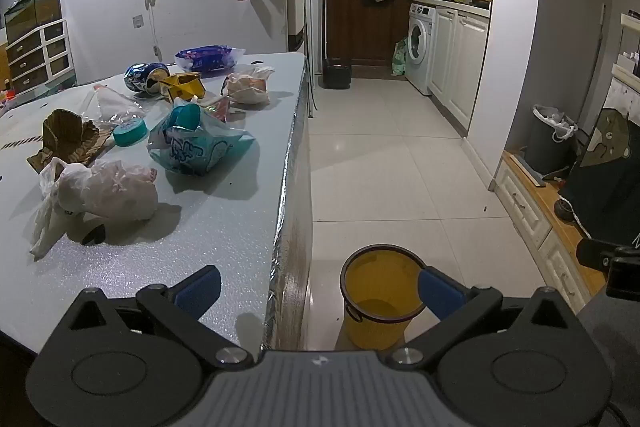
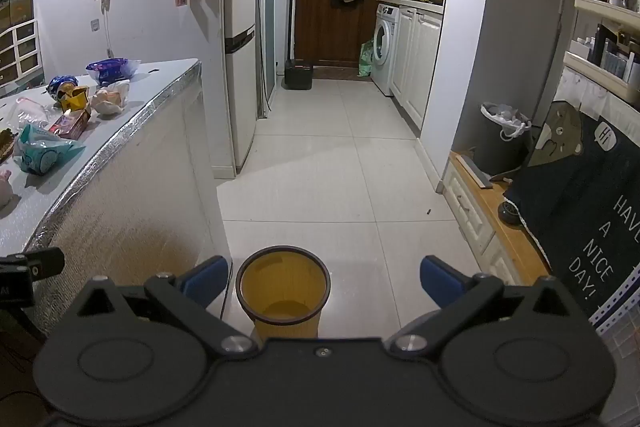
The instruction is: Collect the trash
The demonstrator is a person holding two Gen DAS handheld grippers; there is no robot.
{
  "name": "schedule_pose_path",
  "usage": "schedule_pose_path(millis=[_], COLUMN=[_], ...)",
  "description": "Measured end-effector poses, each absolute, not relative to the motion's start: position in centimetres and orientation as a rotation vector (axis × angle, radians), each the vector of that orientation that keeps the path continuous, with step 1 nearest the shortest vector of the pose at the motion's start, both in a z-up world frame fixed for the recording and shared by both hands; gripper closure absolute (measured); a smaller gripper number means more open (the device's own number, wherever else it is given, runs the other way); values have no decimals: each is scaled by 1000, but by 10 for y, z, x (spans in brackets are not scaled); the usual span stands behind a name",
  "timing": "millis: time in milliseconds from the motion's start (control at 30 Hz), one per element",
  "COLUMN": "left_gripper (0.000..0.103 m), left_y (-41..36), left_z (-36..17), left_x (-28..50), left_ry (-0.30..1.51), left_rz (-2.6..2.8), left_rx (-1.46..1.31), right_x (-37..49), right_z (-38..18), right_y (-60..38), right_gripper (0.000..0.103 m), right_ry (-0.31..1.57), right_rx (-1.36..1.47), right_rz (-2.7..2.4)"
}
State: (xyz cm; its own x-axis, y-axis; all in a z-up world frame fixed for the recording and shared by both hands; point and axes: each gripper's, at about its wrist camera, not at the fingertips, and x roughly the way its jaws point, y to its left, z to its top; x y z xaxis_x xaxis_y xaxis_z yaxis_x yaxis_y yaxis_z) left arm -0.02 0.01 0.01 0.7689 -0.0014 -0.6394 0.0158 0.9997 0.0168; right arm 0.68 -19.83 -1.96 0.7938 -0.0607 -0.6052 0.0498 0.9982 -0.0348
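Observation:
Trash lies on the grey table: a crumpled white plastic bag nearest, a teal snack bag, a teal lid, a brown paper wrapper, a yellow carton, a blue can and a blue packet. A yellow bin stands empty on the floor beside the table; it also shows in the right wrist view. My left gripper is open and empty over the table's near corner. My right gripper is open and empty above the bin.
The table's foil-covered edge runs along a tiled floor. A fridge stands past the table. A dark lined bin and a low cabinet are on the right. A washing machine is at the back.

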Motion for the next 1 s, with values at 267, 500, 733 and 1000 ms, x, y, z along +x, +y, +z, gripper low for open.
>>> schedule_pose_path(millis=[267, 500, 733, 1000], left_gripper=[0, 0, 0, 0], left_y=[0, 0, 0, 0], left_z=[0, 0, 0, 0], left_x=[0, 0, 0, 0], left_ry=[696, 696, 696, 695], left_rz=[-10, -9, -9, -9], left_rx=[21, 23, 24, 23], right_x=[6, 6, 5, 4], right_z=[-20, -19, -20, -20], right_y=[-198, -198, -198, -197], right_gripper=[0, 0, 0, 0], right_ry=[651, 651, 651, 651], right_rx=[-18, -18, -18, -18], right_rz=[-59, -59, -59, -59])
